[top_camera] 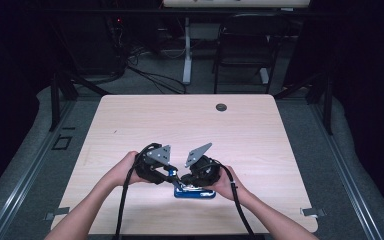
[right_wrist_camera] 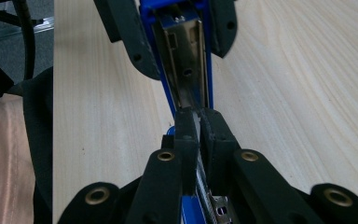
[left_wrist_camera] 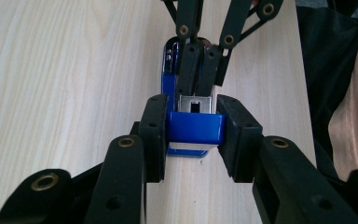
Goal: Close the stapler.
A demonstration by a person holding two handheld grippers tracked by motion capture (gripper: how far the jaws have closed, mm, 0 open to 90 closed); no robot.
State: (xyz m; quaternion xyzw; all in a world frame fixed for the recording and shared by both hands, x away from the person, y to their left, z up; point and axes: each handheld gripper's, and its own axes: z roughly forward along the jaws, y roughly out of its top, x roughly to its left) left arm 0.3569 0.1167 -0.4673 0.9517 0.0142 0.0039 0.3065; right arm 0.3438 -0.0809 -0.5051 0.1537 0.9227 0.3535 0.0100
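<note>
Both tools (top_camera: 176,176) clamp blue stapler (top_camera: 195,192); table (top_camera: 240,130) grommet (top_camera: 221,107) well apart.

The high view is dim at its edges: the pale wooden counter (top_camera: 190,125) is evenly lit from above, while the floor and the dark curtains around it sink into near black. The picture is soft and a little grainy, and small parts at the hands blur together. Shadows under the hands are faint and short. In the left gripper view the light is bright and flat, the wood grain crisp, the nearest black links slightly soft. In the right gripper view the shiny metal channel of the blue stapler (right_wrist_camera: 184,60) glints, and the near links blur.
</note>
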